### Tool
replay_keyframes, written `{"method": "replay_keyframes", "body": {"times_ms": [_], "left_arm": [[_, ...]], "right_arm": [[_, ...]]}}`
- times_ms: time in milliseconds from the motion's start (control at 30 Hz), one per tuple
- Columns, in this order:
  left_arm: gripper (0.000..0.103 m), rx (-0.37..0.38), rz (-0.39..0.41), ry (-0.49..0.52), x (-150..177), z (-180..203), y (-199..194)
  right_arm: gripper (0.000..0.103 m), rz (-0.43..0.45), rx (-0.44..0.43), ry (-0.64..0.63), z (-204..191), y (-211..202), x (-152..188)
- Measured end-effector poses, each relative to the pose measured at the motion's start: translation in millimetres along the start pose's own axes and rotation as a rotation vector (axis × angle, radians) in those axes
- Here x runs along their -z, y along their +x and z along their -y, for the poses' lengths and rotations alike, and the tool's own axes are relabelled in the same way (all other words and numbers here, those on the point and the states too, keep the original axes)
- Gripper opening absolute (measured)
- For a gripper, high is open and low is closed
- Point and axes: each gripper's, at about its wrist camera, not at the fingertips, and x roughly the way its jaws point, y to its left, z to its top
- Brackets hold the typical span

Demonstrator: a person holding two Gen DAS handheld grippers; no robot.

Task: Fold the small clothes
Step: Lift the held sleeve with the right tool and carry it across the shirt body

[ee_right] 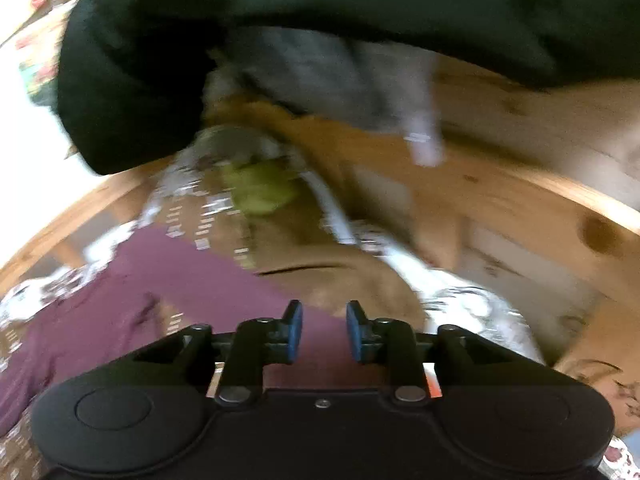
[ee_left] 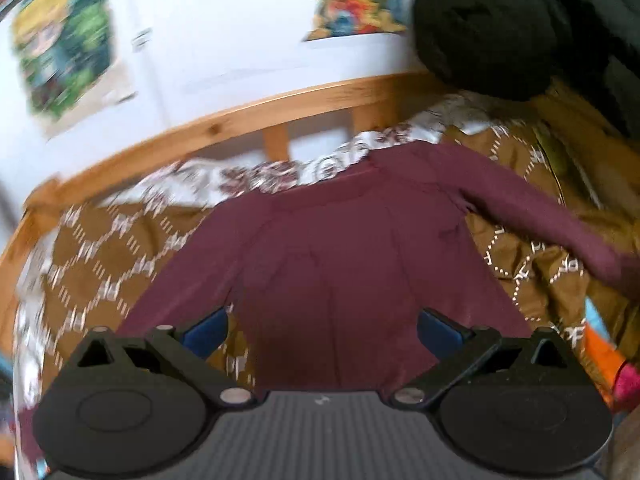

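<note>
A maroon long-sleeved top [ee_left: 344, 248] lies spread flat on a brown patterned blanket [ee_left: 92, 264], both sleeves stretched out to the sides. My left gripper [ee_left: 322, 330] is wide open and empty, hovering over the top's lower hem. In the right wrist view the same top [ee_right: 120, 304] lies at lower left, with one sleeve running under my right gripper [ee_right: 324, 332]. The right gripper's jaws stand a narrow gap apart over the sleeve end, with no cloth seen between them. Both views are motion-blurred.
A wooden bed rail [ee_left: 224, 124] runs behind the blanket, with a white wall and posters [ee_left: 64, 44] beyond. A black garment pile [ee_left: 500, 20] sits at the upper right, also in the right wrist view [ee_right: 280, 20]. A yellow-green item [ee_right: 264, 188] lies on the blanket.
</note>
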Motion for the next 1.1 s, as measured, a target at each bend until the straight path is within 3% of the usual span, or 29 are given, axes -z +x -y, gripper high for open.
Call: {"method": "replay_keyframes", "body": {"times_ms": [100, 200, 267, 300, 333, 500, 567, 600, 633, 700, 800, 933, 967, 1000, 1033, 1100], "left_arm": [[0.102, 0.032, 0.026, 0.06, -7, 6, 23], [0.102, 0.059, 0.021, 0.052, -12, 4, 42], [0.102, 0.072, -0.002, 0.019, -13, -5, 48], [0.102, 0.076, -0.014, 0.002, -13, -11, 50], [0.102, 0.08, -0.023, -0.019, -13, -18, 49], [0.102, 0.03, -0.058, -0.095, -12, -54, 38], [0.102, -0.006, -0.064, -0.112, -14, -65, 27], [0.102, -0.026, -0.067, -0.118, -17, -70, 20], [0.102, -0.049, -0.077, -0.122, -22, -76, 12], [0.102, -0.078, -0.092, -0.119, -37, -87, -4], [0.102, -0.161, -0.093, -0.117, -74, -101, -31], [0.102, -0.24, -0.01, -0.195, -130, -121, -66], [0.102, -0.242, 0.006, -0.218, -140, -124, -72], [0.102, -0.241, 0.019, -0.245, -148, -127, -77], [0.102, -0.234, 0.033, -0.277, -153, -131, -83], [0.102, -0.207, 0.05, -0.305, -154, -136, -91]], "right_arm": [[0.043, -0.004, 0.078, 0.019, 5, 7, 11], [0.044, 0.011, 0.146, -0.042, -4, 17, 22], [0.028, 0.01, 0.177, -0.1, -11, 22, 25], [0.01, 0.011, 0.188, -0.14, -17, 24, 27], [0.004, 0.017, 0.199, -0.174, -23, 25, 28], [0.0, 0.029, 0.181, -0.21, -33, 21, 27], [0.014, 0.016, 0.172, -0.185, -27, 20, 23], [0.03, 0.003, 0.167, -0.165, -22, 19, 21], [0.037, -0.014, 0.159, -0.16, -20, 20, 19], [0.039, -0.052, 0.124, -0.159, -12, 20, 15], [0.055, -0.083, 0.099, -0.167, -4, 18, 13], [0.055, -0.133, 0.035, -0.141, 4, 27, 13], [0.054, -0.15, 0.021, -0.141, 3, 30, 14], [0.043, -0.163, 0.012, -0.15, 1, 33, 15], [0.019, -0.165, 0.012, -0.168, -3, 35, 15], [0.004, -0.153, 0.014, -0.216, -11, 34, 15]]}}
